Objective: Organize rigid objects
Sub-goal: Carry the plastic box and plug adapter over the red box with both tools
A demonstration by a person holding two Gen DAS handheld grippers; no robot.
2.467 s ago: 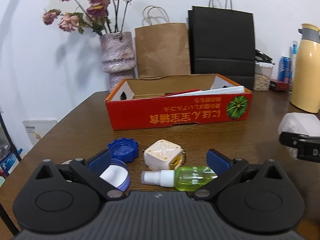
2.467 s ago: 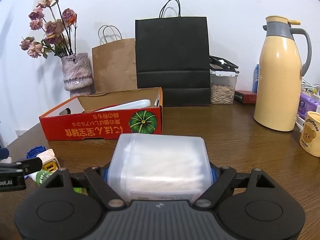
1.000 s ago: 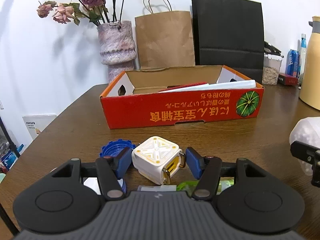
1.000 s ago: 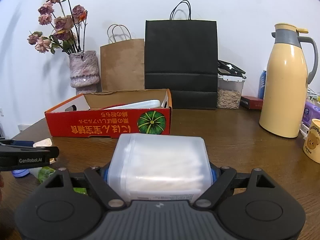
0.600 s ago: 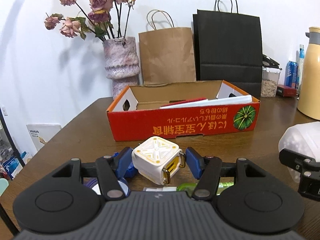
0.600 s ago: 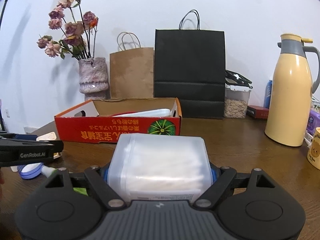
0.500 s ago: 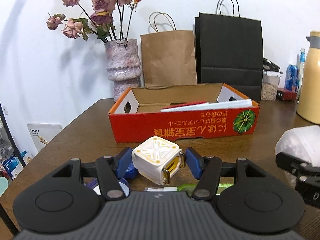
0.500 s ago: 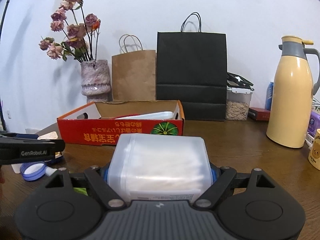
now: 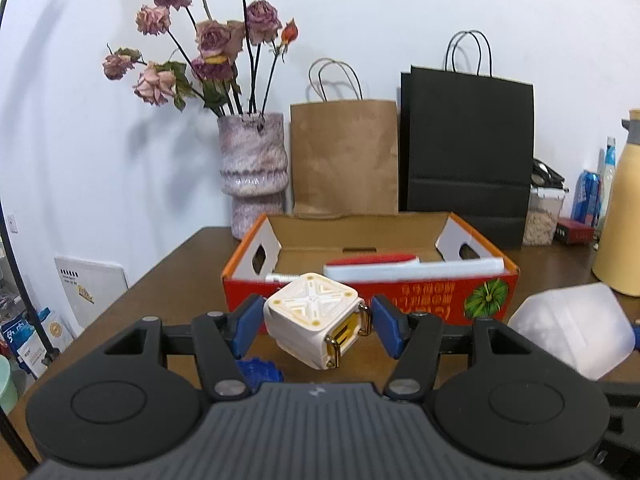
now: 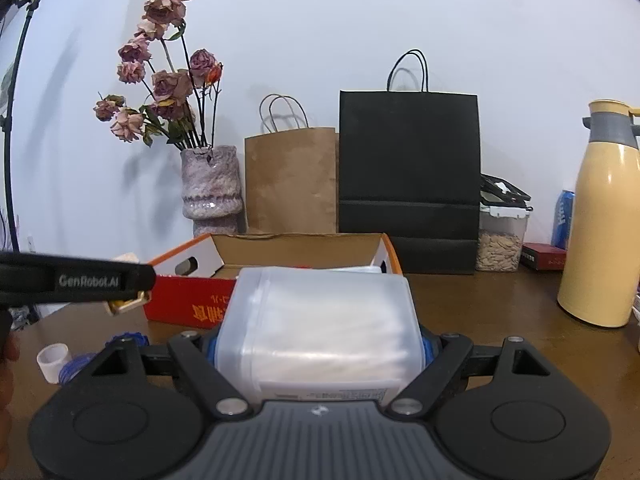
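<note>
My left gripper is shut on a white and yellow cube, which hangs above the table in front of the red cardboard box. My right gripper is shut on a translucent white plastic box, held off the table; in the left wrist view that plastic box shows at the right. The red cardboard box holds a long white item and a red one. A blue cap lies on the table under the left gripper.
Behind the red box stand a vase of dried roses, a brown paper bag and a black paper bag. A yellow thermos, a seed jar and a blue can are at the right. The table's edge runs along the left.
Both grippers have risen with their loads. The cube now hangs in front of the red box's rim, and the blue cap and green bottle have dropped low or out of view.
</note>
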